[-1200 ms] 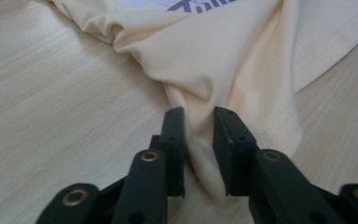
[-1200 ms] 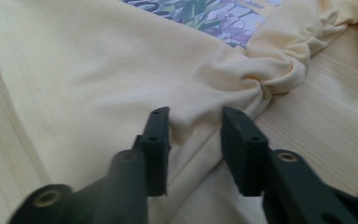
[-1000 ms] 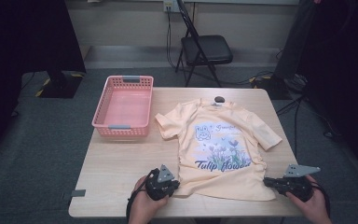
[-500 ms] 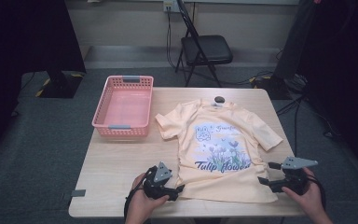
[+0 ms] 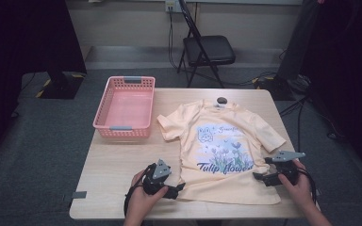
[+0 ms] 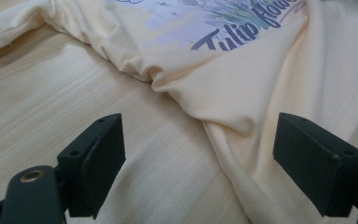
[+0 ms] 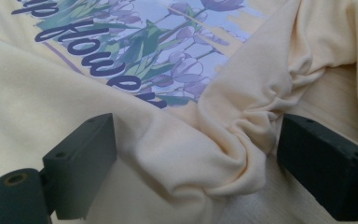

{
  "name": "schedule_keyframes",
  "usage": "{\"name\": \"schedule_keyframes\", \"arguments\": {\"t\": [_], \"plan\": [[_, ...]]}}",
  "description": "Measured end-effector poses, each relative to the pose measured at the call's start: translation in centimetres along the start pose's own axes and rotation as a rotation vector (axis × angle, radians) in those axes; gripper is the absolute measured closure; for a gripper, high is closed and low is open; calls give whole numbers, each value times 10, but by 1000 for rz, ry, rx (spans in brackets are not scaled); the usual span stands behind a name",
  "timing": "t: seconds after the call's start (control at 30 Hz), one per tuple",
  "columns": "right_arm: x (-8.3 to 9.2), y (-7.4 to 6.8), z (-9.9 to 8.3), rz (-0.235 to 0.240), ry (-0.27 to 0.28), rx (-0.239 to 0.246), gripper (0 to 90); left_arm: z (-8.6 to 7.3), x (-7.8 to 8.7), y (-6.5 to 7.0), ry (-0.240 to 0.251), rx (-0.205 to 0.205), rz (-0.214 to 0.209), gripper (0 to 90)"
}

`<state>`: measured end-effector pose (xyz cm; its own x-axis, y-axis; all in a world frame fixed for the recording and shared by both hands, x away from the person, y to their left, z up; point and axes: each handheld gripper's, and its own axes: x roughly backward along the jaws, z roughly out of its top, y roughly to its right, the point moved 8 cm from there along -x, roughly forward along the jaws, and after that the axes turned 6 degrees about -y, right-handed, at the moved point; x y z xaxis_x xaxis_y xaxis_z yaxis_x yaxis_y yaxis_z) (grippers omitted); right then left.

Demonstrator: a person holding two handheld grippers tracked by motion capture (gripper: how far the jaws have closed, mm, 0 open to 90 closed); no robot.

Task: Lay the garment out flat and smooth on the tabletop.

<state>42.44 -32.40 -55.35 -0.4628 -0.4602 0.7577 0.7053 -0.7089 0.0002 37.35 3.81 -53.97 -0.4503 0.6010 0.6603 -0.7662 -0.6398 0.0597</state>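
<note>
The T-shirt [image 5: 224, 155] lay print-up on the desk [image 5: 122, 183], right of centre, its long axis running collar at 12 o'clock to hem at 6 o'clock. The left tool [image 5: 178, 189] sat at the hem's 7 o'clock corner and had just been opening; its jaws stood released, with a fabric fold between them unpressed. The right tool [image 5: 259, 178], at the 4 o'clock edge, had likewise just been opening, with bunched cloth lying loose between its jaws. A pink basket [image 5: 104, 117] stood at 10 o'clock.

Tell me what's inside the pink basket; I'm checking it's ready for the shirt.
The pink basket looks empty: its bare pink floor shows through. The near wall hides a thin strip of the floor behind it.
</note>
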Motion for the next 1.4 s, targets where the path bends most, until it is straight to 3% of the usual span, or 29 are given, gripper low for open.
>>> {"name": "schedule_keyframes", "arguments": {"t": [0.37, 1.1, 1.4], "plan": [[0, 0, 0, -3, -2, -1, 105, -1, 5, -7, 6, -36, 8, 168], [0, 0, 0, -3, -2, 0, 105, -13, 23, -34, 15, 9, 27, 168], [0, 0, 0, -3, -2, 0, 105, -21, 26, -46, 5, 24, 55, 169]]}}
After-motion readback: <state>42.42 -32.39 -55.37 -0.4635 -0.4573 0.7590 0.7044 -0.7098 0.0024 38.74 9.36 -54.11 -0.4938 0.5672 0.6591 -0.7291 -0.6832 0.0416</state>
